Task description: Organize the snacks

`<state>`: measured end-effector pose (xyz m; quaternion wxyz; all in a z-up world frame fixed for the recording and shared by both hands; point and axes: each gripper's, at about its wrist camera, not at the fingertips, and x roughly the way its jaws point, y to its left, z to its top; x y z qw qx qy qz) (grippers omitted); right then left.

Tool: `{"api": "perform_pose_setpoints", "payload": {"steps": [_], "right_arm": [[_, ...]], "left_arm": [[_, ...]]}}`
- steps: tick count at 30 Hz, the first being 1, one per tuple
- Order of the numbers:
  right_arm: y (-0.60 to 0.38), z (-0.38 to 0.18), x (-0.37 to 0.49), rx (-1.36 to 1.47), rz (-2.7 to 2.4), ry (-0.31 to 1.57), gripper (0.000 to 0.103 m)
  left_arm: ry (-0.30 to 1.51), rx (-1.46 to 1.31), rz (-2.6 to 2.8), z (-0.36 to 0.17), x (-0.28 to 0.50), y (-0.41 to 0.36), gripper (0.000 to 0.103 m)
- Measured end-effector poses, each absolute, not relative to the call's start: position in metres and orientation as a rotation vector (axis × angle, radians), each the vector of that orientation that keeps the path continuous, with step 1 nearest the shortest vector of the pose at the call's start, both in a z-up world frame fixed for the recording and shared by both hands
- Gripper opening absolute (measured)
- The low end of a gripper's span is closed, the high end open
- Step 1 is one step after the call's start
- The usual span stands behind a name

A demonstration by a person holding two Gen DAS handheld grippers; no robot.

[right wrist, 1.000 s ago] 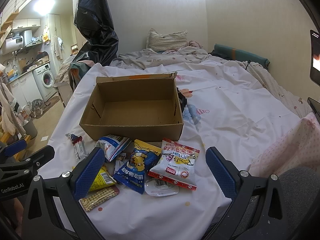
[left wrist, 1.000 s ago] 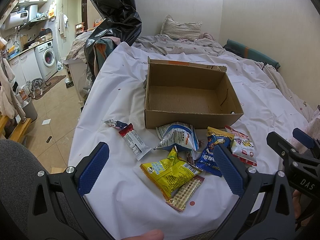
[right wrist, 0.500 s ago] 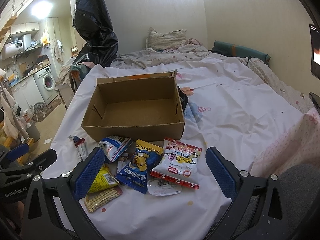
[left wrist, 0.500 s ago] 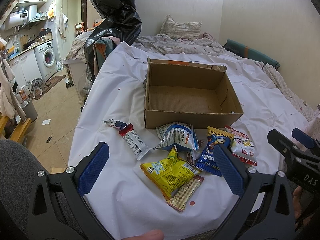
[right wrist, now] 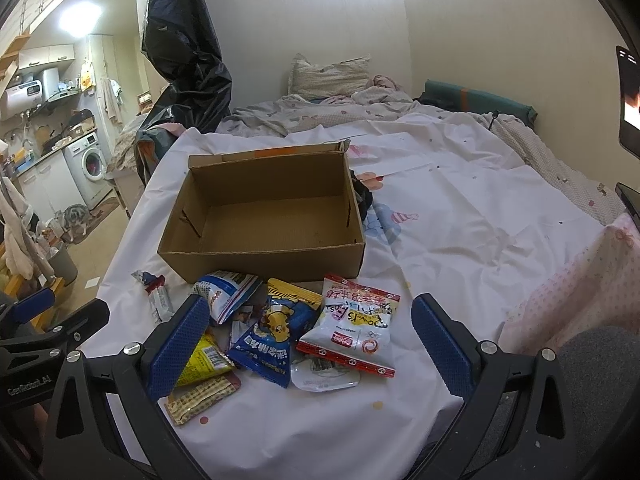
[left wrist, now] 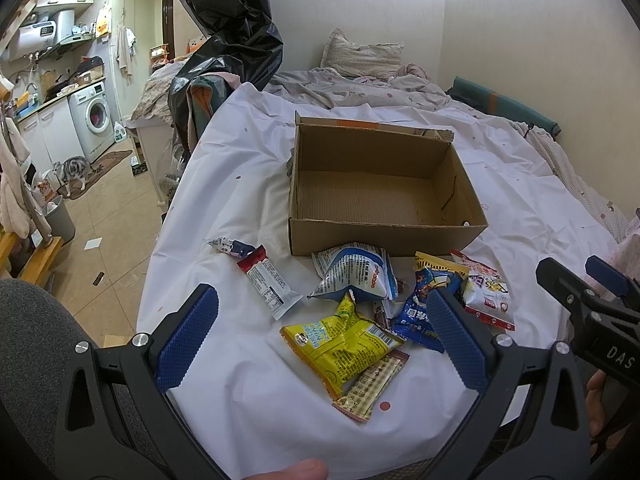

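An open, empty cardboard box (left wrist: 384,196) (right wrist: 264,220) stands on the white sheet. Several snack packs lie in a heap before its near wall: a yellow bag (left wrist: 344,340) (right wrist: 202,360), a blue-white bag (left wrist: 354,276) (right wrist: 226,294), a dark blue bag (left wrist: 420,312) (right wrist: 274,334), a red-white bag (left wrist: 486,294) (right wrist: 356,324), a checkered wafer pack (left wrist: 372,386) (right wrist: 200,396) and a white bar (left wrist: 268,286) (right wrist: 158,300). My left gripper (left wrist: 320,338) is open above the yellow bag. My right gripper (right wrist: 310,346) is open above the red-white and dark blue bags. Both hold nothing.
The sheet covers a bed (right wrist: 460,208) with rumpled bedding and a pillow (left wrist: 362,54) behind the box. A black plastic bag (left wrist: 224,40) hangs at the back left. The bed's left edge drops to a tiled floor (left wrist: 112,216) with a washing machine and a cat.
My right gripper has moved slightly forward and down toward the snack heap. The left gripper has barely moved. No snack has shifted.
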<state>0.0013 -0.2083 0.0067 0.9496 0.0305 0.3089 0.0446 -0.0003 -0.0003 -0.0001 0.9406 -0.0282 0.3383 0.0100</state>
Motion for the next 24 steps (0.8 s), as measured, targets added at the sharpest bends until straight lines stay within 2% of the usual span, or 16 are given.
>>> {"api": "perform_pose_setpoints", "payload": {"steps": [24], "right_arm": [[-0.2071, 0.0100, -0.0015, -0.001, 0.022, 0.600, 0.103]], "left_arm": [[0.691, -0.055, 0.023, 0.0026, -0.0020, 0.0037, 0.103]]}}
